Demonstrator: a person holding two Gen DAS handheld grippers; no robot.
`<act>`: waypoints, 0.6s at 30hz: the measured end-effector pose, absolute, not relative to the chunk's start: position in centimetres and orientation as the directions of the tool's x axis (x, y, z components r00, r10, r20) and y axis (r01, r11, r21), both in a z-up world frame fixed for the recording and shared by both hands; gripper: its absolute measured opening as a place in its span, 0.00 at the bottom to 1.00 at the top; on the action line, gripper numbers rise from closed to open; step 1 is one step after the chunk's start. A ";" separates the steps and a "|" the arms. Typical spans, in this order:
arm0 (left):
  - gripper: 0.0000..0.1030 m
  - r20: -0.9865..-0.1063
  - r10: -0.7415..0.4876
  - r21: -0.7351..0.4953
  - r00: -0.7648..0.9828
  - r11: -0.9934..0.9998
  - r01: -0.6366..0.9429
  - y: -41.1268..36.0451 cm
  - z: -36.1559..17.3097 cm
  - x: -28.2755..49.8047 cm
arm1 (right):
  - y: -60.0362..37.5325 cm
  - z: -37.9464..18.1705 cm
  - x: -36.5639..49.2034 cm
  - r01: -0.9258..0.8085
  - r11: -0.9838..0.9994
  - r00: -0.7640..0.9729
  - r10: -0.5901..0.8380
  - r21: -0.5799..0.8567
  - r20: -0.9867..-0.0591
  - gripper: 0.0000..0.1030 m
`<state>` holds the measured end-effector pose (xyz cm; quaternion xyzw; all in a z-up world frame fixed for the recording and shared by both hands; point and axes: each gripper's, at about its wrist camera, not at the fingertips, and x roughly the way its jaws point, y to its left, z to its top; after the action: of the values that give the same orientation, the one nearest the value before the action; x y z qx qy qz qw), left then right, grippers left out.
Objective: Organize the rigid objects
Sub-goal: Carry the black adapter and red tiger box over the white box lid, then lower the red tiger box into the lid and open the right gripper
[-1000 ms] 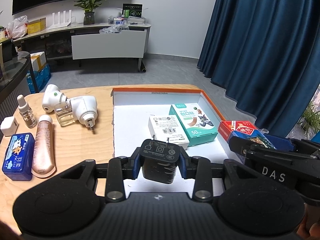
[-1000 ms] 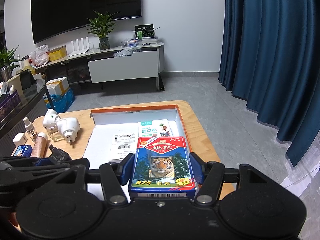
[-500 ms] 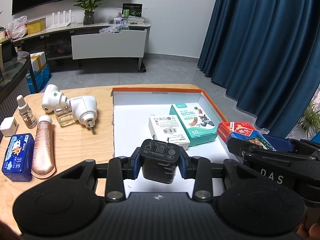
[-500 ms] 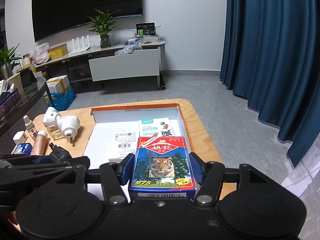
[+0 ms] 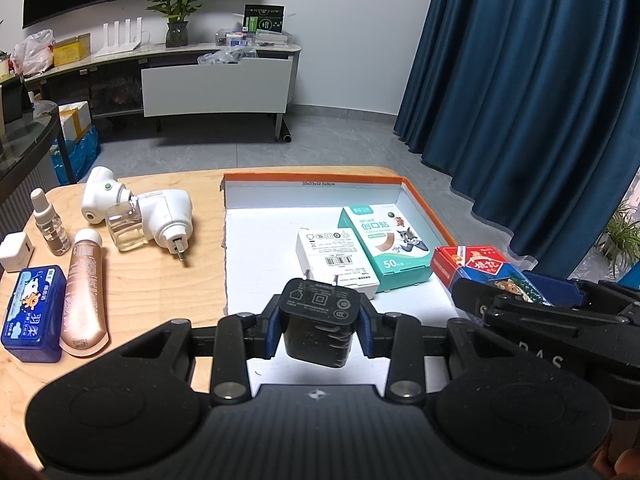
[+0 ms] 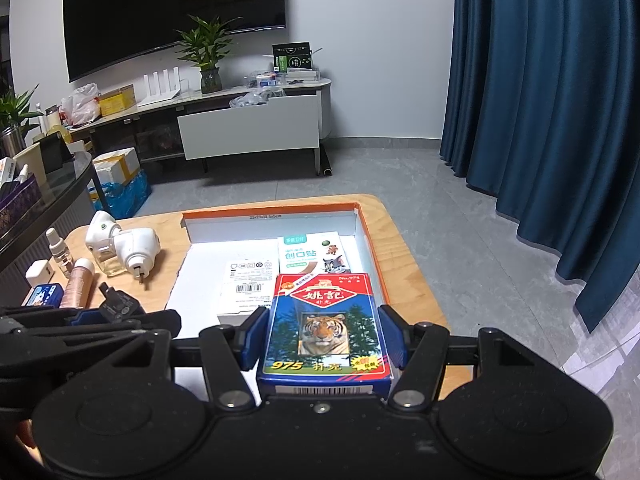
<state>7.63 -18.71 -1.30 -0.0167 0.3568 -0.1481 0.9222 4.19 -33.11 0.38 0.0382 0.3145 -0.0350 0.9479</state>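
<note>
Meanwhile, left fingers (image 5: 319,330) clamp black charger (image 5: 318,322), right fingers (image 6: 326,336) clamp card box (image 6: 324,328) near bandage box (image 5: 382,246).

We see our right tongs (image 6: 322,334) carry the tiger card box (image 6: 324,328) slightly leftward and forward over the orange-edged tray (image 5: 432,216), closer to the bandage box (image 5: 386,246) than before.

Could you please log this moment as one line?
left gripper: holds black charger | right gripper: holds card box | both over tray
</note>
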 end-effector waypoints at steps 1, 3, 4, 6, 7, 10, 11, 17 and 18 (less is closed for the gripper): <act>0.37 -0.652 -0.285 -0.135 0.702 0.956 0.262 -18.7 -1.3 7.6 | -33.1 0.3 4.2 0.089 0.995 0.800 -0.041 0.051 -0.599 0.69; 0.37 -0.653 -0.286 -0.134 0.701 0.955 0.264 -18.8 -1.3 7.6 | -33.1 0.2 4.3 0.087 0.995 0.799 -0.039 0.051 -0.601 0.69; 0.37 -0.652 -0.286 -0.134 0.702 0.955 0.264 -18.8 -1.3 7.6 | -33.1 0.2 4.3 0.085 0.995 0.798 -0.039 0.049 -0.602 0.69; 0.37 -0.654 -0.285 -0.134 0.701 0.955 0.263 -18.8 -1.3 7.6 | -33.1 0.1 4.4 0.084 0.995 0.795 -0.037 0.049 -0.605 0.69; 0.37 -0.655 -0.285 -0.135 0.700 0.956 0.262 -18.8 -1.4 7.7 | -33.1 0.0 4.4 0.084 0.995 0.794 -0.037 0.050 -0.607 0.69; 0.37 -0.658 -0.283 -0.136 0.698 0.956 0.259 -18.9 -1.4 7.8 | -33.1 -0.1 4.5 0.085 0.995 0.791 -0.037 0.050 -0.611 0.69; 0.37 -0.659 -0.285 -0.139 0.696 0.956 0.260 -18.9 -1.5 7.8 | -33.1 -0.1 4.5 0.085 0.995 0.790 -0.037 0.051 -0.612 0.69; 0.37 -0.667 -0.285 -0.138 0.688 0.955 0.262 -18.9 -2.0 7.9 | -33.1 -0.5 5.0 0.078 0.996 0.782 -0.032 0.047 -0.623 0.69; 0.37 -0.669 -0.285 -0.140 0.687 0.955 0.260 -18.9 -2.1 7.9 | -33.1 -0.6 5.1 0.077 0.996 0.779 -0.031 0.047 -0.626 0.69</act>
<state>7.92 -18.91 -2.06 -0.0167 0.3671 -0.1483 0.9181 5.08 -33.10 -0.63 0.0350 0.3311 -0.0286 0.9425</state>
